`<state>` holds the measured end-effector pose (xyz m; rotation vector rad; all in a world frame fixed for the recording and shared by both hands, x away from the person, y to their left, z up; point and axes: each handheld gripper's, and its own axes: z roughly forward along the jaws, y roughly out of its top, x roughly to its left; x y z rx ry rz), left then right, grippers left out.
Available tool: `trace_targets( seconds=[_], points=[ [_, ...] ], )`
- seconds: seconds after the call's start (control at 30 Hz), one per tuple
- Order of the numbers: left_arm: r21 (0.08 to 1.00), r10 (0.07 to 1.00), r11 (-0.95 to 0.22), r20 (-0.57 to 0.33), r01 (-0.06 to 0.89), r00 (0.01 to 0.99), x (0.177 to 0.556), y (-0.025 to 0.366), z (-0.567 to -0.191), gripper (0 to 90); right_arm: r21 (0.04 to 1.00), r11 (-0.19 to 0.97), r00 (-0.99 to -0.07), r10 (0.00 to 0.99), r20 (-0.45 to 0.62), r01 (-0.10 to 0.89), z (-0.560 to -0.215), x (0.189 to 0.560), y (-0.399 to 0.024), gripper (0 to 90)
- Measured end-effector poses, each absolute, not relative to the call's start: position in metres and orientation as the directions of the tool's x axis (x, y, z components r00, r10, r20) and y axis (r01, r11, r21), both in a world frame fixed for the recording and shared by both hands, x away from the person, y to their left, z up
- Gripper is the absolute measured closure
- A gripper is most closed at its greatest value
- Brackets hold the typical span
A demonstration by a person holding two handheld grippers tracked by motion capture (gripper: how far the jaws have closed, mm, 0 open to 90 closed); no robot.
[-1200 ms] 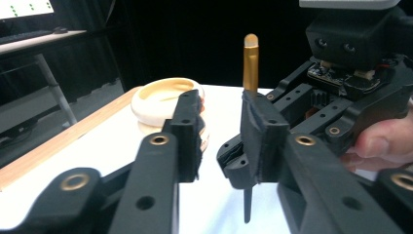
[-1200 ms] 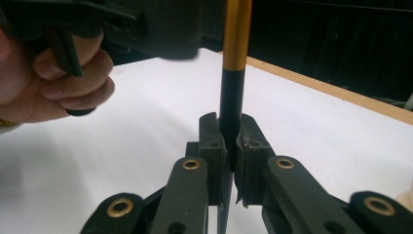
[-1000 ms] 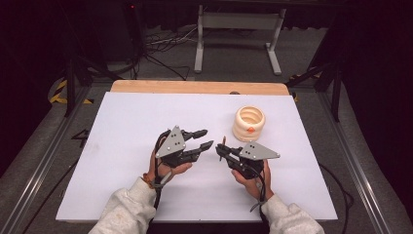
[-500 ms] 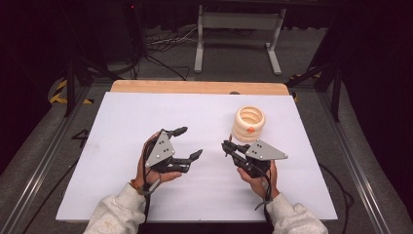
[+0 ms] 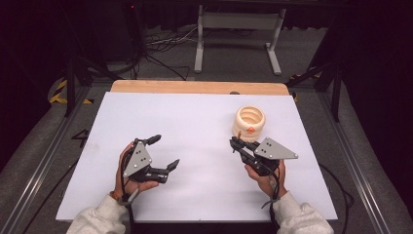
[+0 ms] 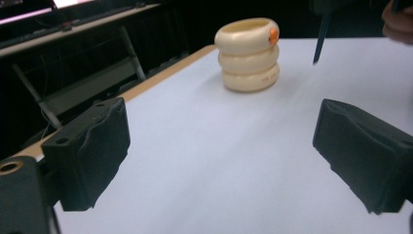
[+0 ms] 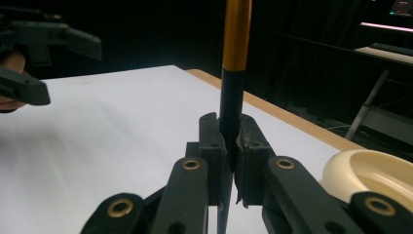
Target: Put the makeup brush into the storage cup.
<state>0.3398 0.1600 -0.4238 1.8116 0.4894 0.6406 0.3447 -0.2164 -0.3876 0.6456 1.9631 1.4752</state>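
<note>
A cream holder [image 5: 250, 122] made of three stacked rings stands at the table's right back, with a small orange spot on its side. My right gripper [image 5: 235, 143] sits just in front of it, shut on an upright pen [image 7: 236, 44] that has a black shaft and an orange-gold upper part. In the right gripper view the jaws clamp the shaft, and the holder's rim [image 7: 375, 175] lies at the lower right. My left gripper [image 5: 165, 151] rests at the table's left front, open and empty. The left gripper view shows both pads [image 6: 90, 148] wide apart, with the holder [image 6: 248, 53] and the pen's thin lower end [image 6: 319, 44] far ahead.
The white table [image 5: 195, 112] has a wooden strip along its back edge [image 5: 195, 87]. Beyond it are a metal stand [image 5: 238, 34] and cables on the grey floor. Metal rails run along both sides of the table.
The two grippers have moved apart. The left one went left and toward the person and its jaws spread wider. The right one shifted right, still holding the pen near the holder.
</note>
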Motion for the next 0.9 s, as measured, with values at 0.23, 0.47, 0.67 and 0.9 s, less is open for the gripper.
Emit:
trace_targets(
  seconds=[0.23, 0.47, 0.67, 0.9],
  points=[
    [0.941, 0.625, -0.334, 0.179, 0.053, 0.760, 0.333, 0.182, -0.431, 4.5, 0.961, 0.276, -0.696, 0.694, -0.184, 0.021, -0.384, 0.345, -0.220, 83.6],
    [0.936, 0.655, -0.345, 0.187, 0.070, 0.732, 0.327, 0.202, -0.436, 4.5, 0.959, 0.282, -0.687, 0.699, -0.198, 0.010, -0.378, 0.348, -0.226, 83.7],
    [0.938, 0.679, -0.336, 0.174, 0.090, 0.713, 0.322, 0.217, -0.441, 4.6, 0.958, 0.288, -0.683, 0.701, -0.208, 0.004, -0.377, 0.350, -0.227, 83.6],
    [0.939, 0.693, -0.329, 0.166, 0.103, 0.702, 0.313, 0.230, -0.443, 4.6, 0.958, 0.286, -0.672, 0.709, -0.216, -0.006, -0.369, 0.352, -0.232, 83.6]
  ],
)
